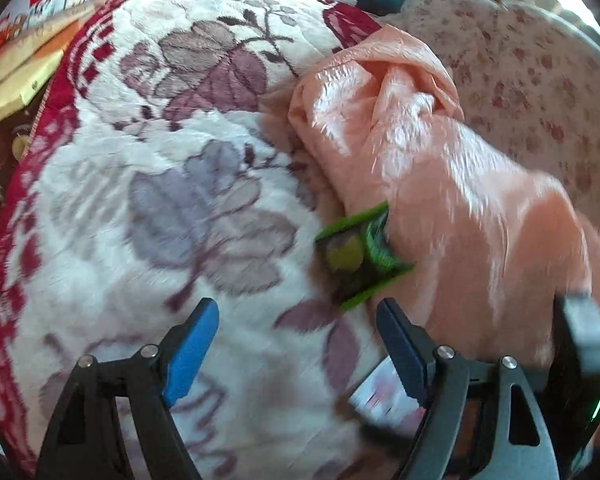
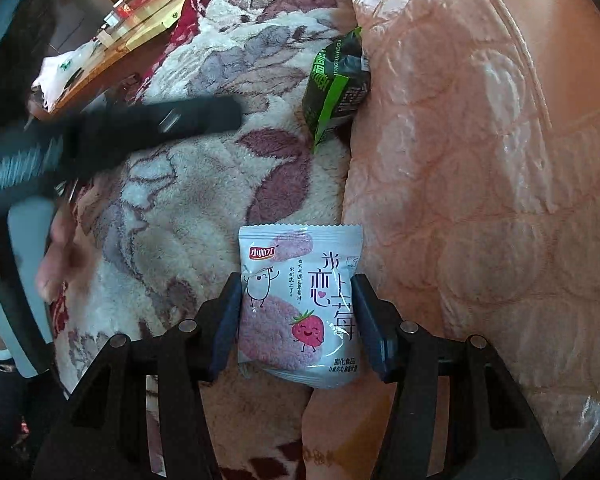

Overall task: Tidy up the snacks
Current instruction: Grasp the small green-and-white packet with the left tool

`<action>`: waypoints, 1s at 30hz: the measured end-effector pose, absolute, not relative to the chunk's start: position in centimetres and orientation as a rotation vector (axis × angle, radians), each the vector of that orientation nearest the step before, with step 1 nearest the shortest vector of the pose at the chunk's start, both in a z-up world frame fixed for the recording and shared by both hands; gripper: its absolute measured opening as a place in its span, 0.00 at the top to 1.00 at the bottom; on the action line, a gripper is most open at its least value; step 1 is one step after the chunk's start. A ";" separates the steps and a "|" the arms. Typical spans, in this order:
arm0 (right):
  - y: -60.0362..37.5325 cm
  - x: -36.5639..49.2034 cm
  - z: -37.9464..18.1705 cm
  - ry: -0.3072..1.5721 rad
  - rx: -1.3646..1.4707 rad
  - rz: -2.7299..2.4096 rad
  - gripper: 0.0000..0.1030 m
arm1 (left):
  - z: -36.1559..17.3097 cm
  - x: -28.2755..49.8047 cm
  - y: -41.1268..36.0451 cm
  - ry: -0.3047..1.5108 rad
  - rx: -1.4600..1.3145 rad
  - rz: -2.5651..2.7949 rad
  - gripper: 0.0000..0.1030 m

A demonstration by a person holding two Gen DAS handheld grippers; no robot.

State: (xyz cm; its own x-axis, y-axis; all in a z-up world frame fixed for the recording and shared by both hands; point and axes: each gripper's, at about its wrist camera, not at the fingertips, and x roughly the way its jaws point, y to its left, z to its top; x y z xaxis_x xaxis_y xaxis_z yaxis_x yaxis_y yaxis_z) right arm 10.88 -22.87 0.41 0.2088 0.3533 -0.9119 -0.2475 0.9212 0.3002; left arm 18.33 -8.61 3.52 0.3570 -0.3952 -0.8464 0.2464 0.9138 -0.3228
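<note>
A green and black snack packet lies on the floral blanket against the pink quilt; it also shows in the right wrist view. My left gripper is open and empty, just short of that packet. A white strawberry snack packet sits between the fingers of my right gripper, which are closed against its two sides. Part of that white packet shows low in the left wrist view. The left gripper appears blurred at the left of the right wrist view.
A white, purple and red floral blanket covers the bed. A shiny pink quilt is bunched along the right. A wooden table with small items stands beyond the bed's left edge. A flowered cushion lies behind.
</note>
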 end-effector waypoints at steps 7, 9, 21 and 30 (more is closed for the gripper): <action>-23.1 10.6 0.3 1.296 0.104 0.427 0.48 | 2.4 21.3 -11.1 1.190 -0.228 -0.389 0.20; -23.2 10.6 0.3 1.295 0.106 0.431 0.48 | 1.8 21.8 -11.8 1.205 -0.230 -0.377 0.20; -23.5 11.0 0.4 1.290 0.114 0.441 0.48 | 0.9 20.8 -12.8 1.230 -0.268 -0.461 0.64; -23.4 10.1 1.3 1.256 0.109 0.452 0.48 | 3.8 17.1 -6.9 1.158 -0.233 -0.341 0.65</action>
State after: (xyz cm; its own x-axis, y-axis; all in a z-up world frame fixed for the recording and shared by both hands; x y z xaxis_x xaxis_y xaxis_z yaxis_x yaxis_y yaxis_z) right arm 10.13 -23.42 1.33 0.2348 0.3870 -0.8917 -0.2694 0.9073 0.3229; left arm 17.07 -6.90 3.77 0.3588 -0.3803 -0.8524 0.1431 0.9249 -0.3524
